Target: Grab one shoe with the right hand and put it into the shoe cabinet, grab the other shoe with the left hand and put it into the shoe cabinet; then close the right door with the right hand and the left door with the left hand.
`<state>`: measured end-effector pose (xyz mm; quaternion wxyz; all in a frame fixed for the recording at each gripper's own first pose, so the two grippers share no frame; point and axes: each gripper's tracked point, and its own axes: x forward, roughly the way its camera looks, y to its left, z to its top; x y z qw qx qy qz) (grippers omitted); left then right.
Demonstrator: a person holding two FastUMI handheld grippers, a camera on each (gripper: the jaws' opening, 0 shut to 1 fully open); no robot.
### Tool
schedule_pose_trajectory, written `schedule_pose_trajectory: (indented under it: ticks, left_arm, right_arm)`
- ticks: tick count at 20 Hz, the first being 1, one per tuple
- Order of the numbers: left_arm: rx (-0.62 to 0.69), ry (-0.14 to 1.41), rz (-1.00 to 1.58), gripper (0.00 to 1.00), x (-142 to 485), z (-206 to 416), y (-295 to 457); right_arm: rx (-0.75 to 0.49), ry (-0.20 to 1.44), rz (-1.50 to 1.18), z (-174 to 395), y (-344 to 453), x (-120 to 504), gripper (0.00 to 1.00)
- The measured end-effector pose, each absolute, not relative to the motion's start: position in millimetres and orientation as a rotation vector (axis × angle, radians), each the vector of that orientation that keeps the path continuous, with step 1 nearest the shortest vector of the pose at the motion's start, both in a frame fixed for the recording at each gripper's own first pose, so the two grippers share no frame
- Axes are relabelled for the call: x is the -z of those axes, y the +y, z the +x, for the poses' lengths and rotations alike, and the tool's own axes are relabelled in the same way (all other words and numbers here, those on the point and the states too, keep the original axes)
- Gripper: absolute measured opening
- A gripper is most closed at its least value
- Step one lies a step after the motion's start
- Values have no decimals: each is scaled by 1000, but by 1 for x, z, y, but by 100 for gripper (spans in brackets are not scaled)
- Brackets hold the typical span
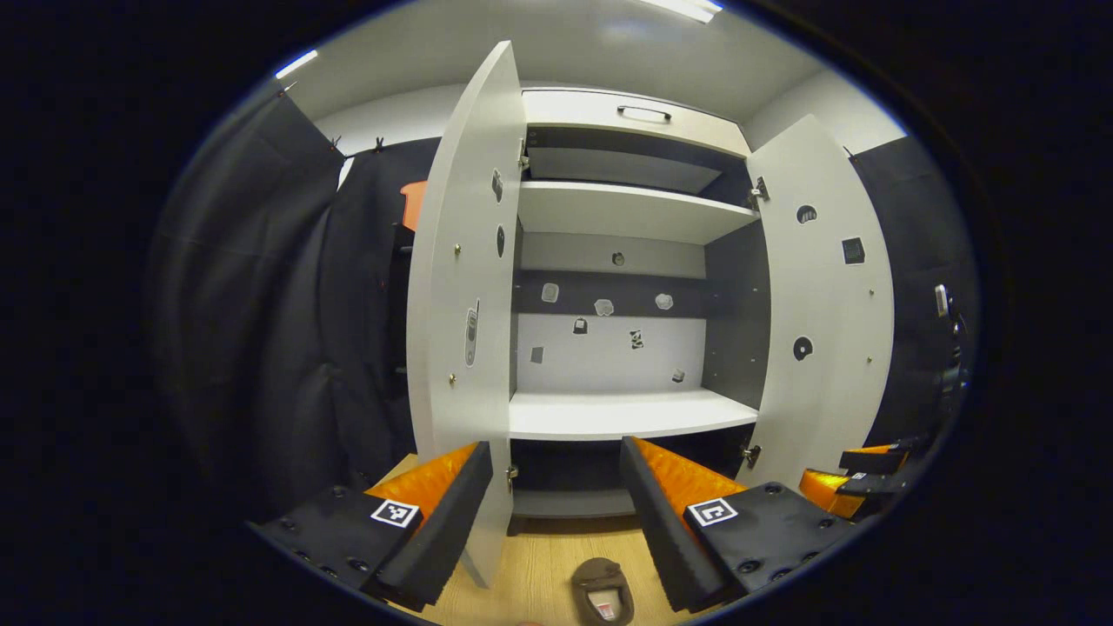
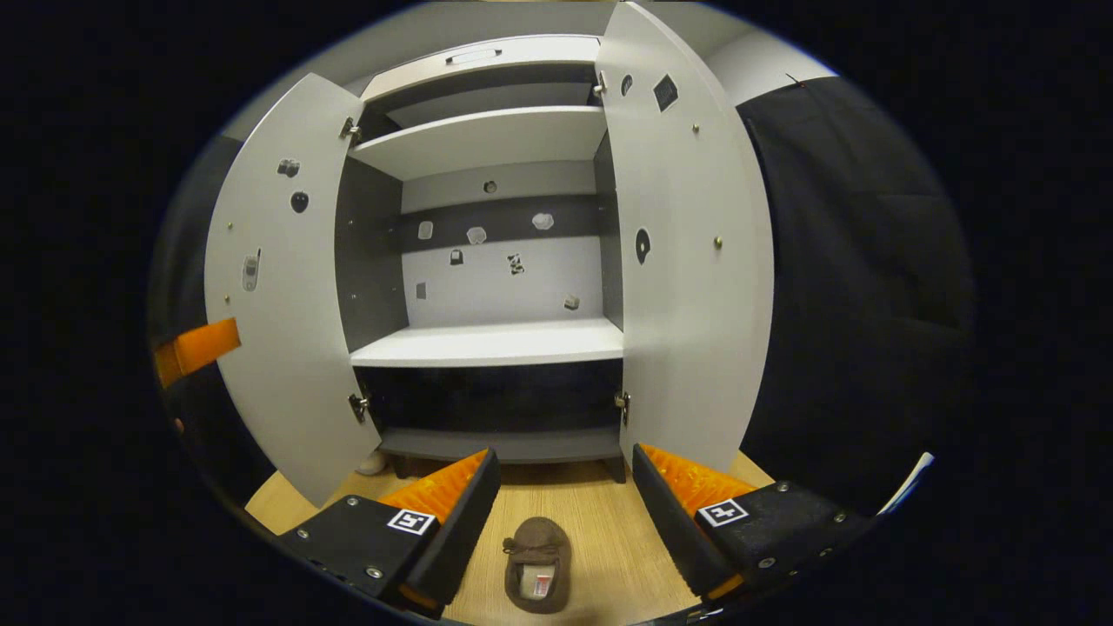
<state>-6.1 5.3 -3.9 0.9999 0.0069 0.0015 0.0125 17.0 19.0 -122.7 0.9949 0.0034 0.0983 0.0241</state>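
In the left gripper view the left gripper [image 1: 556,513] has its jaws spread wide and holds nothing, with a brown suede slipper-style shoe [image 1: 602,591] on the pale wooden floor [image 1: 539,565] below the gap. The right gripper [image 2: 565,513] is likewise released, with a brown shoe [image 2: 537,563] between its fingers but untouched; its insole label is too small to read. Ahead, the white shoe cabinet [image 2: 496,343] stands with both doors swung out and its middle shelf bare.

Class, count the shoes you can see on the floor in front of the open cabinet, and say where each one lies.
1. A brown shoe lies on the wooden floor before the open cabinet, between the right tool fingers. The second shoe may be hidden.
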Motion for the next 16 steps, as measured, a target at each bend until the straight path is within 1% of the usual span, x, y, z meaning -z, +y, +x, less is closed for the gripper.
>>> schedule_pose_trajectory:
  ticks: [3,5,6,9,10,11,12,13,14,15,16]
  left_arm:
    - [-33,11,14,99,7,-6,9]
    - [-39,16,15,94,8,-7,12]
    - [-41,15,15,96,8,-7,13]
    - [-56,15,28,96,10,-9,18]
    - [-62,18,34,99,11,-10,20]
    - [-66,21,39,96,13,-10,20]
    - [-71,21,41,99,14,-11,21]
    - [-75,22,39,96,15,-11,22]
    - [-77,26,38,96,16,-12,23]
    - [-79,31,38,96,19,-12,23]
    - [-80,35,41,96,20,-11,23]
  right_arm:
    - [-58,233,-13,24,22,172,94]
    - [-48,322,-3,27,20,221,94]
    - [-45,360,9,27,19,242,95]
    - [-20,465,8,27,10,301,94]
    - [-19,498,-2,26,9,318,94]
    - [-25,525,-2,25,9,332,93]
    - [-39,545,3,24,12,343,91]
    - [-48,568,7,25,14,354,87]
    - [-55,588,13,24,17,363,84]
    - [-66,606,21,25,20,370,78]
    - [-76,626,23,27,24,379,75]
